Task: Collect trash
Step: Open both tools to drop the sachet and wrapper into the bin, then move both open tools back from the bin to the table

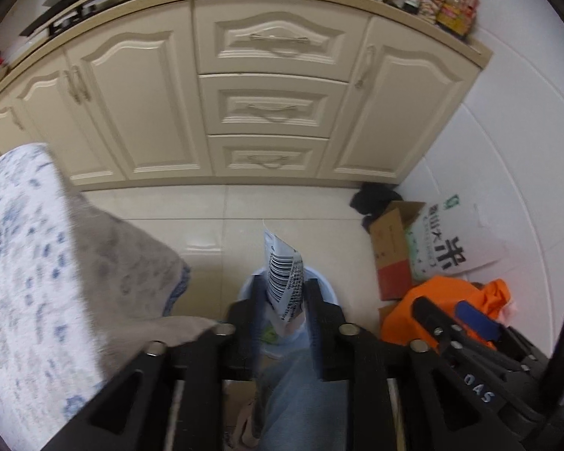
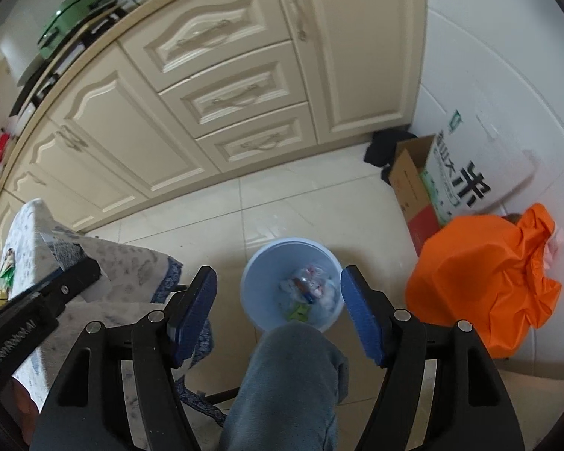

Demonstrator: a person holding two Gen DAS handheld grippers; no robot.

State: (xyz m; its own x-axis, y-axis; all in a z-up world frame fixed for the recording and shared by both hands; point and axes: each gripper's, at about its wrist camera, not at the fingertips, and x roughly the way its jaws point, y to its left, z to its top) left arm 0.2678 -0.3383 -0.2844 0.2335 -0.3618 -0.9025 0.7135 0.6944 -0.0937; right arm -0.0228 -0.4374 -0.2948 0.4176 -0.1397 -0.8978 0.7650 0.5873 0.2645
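My left gripper point(image 1: 282, 293) is shut on a white wrapper point(image 1: 284, 274) with a barcode, held upright above the pale blue bin point(image 1: 329, 291), which is mostly hidden behind the fingers. In the right wrist view the blue bin point(image 2: 255, 270) stands on the floor and holds several pieces of trash point(image 2: 308, 287). My right gripper point(image 2: 278, 297) is open and empty above the bin, its blue pads either side of it. The left gripper point(image 2: 71, 274) with the wrapper point(image 2: 62, 250) also shows at the left, over the table's edge. More wrappers point(image 2: 3, 274) lie on the table.
A table with a blue-patterned cloth point(image 1: 37, 248) is on the left. Cream cabinets point(image 1: 267, 105) stand ahead. A cardboard box point(image 2: 413, 184), a rice sack point(image 2: 470, 173) and an orange bag point(image 2: 481, 278) sit on the right. A person's knee point(image 2: 293, 368) is below the bin.
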